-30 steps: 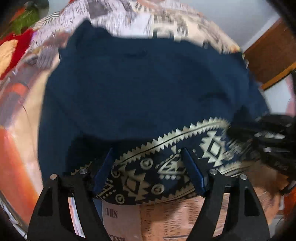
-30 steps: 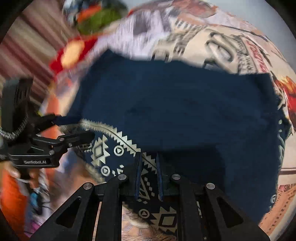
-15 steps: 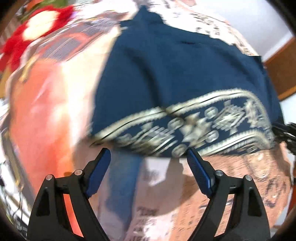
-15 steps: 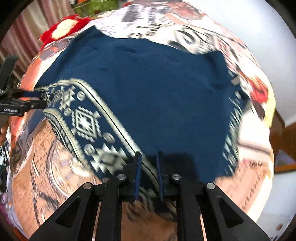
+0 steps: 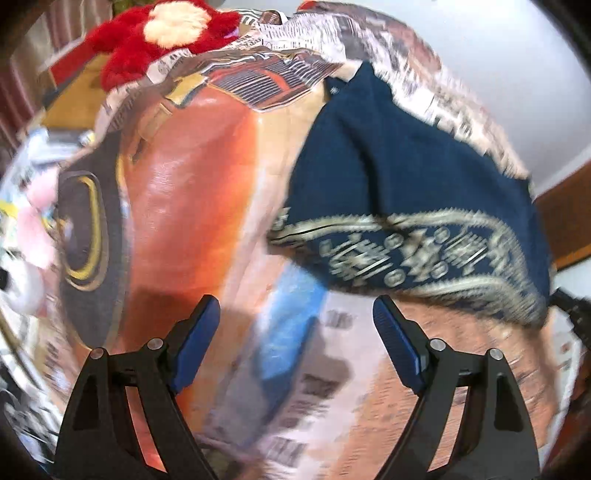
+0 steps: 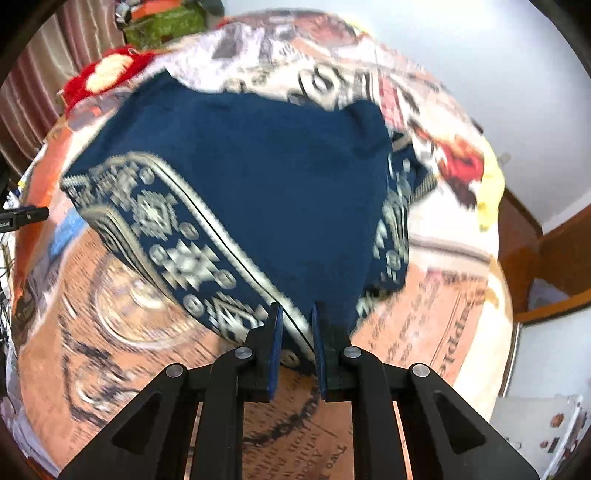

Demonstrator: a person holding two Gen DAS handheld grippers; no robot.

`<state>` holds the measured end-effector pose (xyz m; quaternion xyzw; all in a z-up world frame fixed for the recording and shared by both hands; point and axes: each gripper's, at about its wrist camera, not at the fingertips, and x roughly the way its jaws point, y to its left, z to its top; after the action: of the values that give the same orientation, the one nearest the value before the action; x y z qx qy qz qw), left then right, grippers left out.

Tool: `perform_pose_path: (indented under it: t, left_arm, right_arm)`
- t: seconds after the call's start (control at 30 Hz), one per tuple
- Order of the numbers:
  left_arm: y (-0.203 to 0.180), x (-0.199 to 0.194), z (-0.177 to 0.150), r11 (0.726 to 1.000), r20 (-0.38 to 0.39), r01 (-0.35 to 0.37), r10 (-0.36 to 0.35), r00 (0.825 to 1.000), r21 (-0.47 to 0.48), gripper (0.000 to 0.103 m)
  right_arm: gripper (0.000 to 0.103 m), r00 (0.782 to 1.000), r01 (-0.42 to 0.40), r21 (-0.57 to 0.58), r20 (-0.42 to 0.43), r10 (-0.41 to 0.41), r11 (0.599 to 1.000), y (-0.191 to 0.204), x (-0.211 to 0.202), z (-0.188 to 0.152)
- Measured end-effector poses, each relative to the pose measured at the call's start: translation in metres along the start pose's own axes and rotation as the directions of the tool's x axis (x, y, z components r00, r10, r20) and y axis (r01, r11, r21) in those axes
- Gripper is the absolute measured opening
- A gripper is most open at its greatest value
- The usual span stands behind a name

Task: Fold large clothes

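Note:
A dark blue garment [image 6: 266,177] with a cream patterned border [image 6: 177,240] lies partly folded on a bed. My right gripper [image 6: 297,325] is shut on the near corner of the patterned border. In the left wrist view the garment [image 5: 406,177] lies ahead and to the right. My left gripper [image 5: 295,328] is open and empty, above the bedspread, short of the border edge [image 5: 388,254].
The bed wears a printed orange and newspaper-pattern bedspread [image 5: 192,192], also in the right wrist view [image 6: 122,314]. A red plush toy [image 5: 159,33] lies at the far end. A brown wooden door [image 6: 554,258] stands to the right.
My left gripper has let go of the patterned border and drawn back to the left, open. My right gripper has stayed shut on the border, and the folded edge now lies flat.

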<state>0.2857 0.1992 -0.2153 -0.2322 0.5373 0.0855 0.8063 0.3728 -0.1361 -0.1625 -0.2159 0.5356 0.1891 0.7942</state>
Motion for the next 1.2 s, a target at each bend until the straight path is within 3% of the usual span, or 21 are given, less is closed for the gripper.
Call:
perform_pose_path:
  t: [0.07, 0.13, 0.23, 0.33, 0.5, 0.6, 0.77, 0.83, 0.9, 0.93, 1.0, 1.2]
  left_arm:
    - [0.002, 0.005, 0.005, 0.993, -0.013, 0.092, -0.093, 0.996, -0.069, 0.085]
    - [0.015, 0.014, 0.014, 0.974, -0.041, 0.189, -0.195, 0.98, -0.124, 0.085]
    - [0.013, 0.035, 0.019, 0.931, -0.078, 0.295, -0.317, 0.945, -0.215, 0.085]
    - [0.012, 0.059, 0.02, 0.879, -0.099, 0.369, -0.414, 0.905, -0.303, 0.085]
    - [0.025, 0.087, 0.033, 0.819, -0.052, 0.409, -0.466, 0.883, -0.403, 0.085]
    - [0.026, 0.095, 0.048, 0.788, 0.017, 0.435, -0.477, 0.879, -0.436, 0.085]
    - [0.004, 0.102, 0.075, 0.799, 0.067, 0.407, -0.423, 0.904, -0.442, 0.085]
    - [-0.002, 0.105, 0.084, 0.816, 0.094, 0.381, -0.38, 0.92, -0.434, 0.08]
    - [-0.011, 0.098, 0.091, 0.851, 0.127, 0.312, -0.285, 0.95, -0.422, 0.053]
    - [-0.013, 0.094, 0.093, 0.865, 0.14, 0.295, -0.26, 0.955, -0.407, 0.046]
    - [-0.024, 0.08, 0.096, 0.887, 0.181, 0.28, -0.227, 0.957, -0.367, 0.029]
    - [-0.063, 0.028, 0.106, 0.959, 0.298, 0.219, -0.158, 0.941, -0.182, 0.021]
  right_arm:
    - [0.011, 0.999, -0.029, 0.005, 0.044, 0.029, 1.0, 0.009, -0.009, 0.011]
    - [0.011, 0.994, -0.068, 0.009, 0.09, 0.067, 0.998, 0.02, -0.017, 0.027]
    - [0.011, 0.987, -0.102, -0.015, 0.124, 0.103, 0.995, 0.04, -0.019, 0.05]
    - [0.011, 0.987, -0.127, -0.045, 0.097, 0.131, 0.991, 0.056, 0.003, 0.069]
    - [0.011, 0.99, -0.126, -0.075, -0.065, 0.122, 0.989, 0.075, 0.071, 0.076]
    - [0.011, 0.987, -0.158, -0.077, -0.027, 0.157, 0.984, 0.069, 0.078, 0.071]
    - [0.012, 0.972, -0.235, -0.035, -0.038, 0.234, 0.971, 0.058, 0.081, 0.072]
    - [0.012, 0.97, -0.243, -0.028, -0.034, 0.242, 0.97, 0.058, 0.081, 0.07]
    - [0.012, 0.969, -0.245, -0.03, -0.026, 0.244, 0.969, 0.059, 0.079, 0.069]
    - [0.012, 0.969, -0.249, -0.027, -0.02, 0.248, 0.968, 0.058, 0.079, 0.068]
    - [0.012, 0.965, -0.262, -0.012, -0.015, 0.261, 0.965, 0.057, 0.079, 0.066]
    - [0.012, 0.935, -0.343, 0.135, -0.045, 0.352, 0.929, 0.036, 0.07, 0.07]
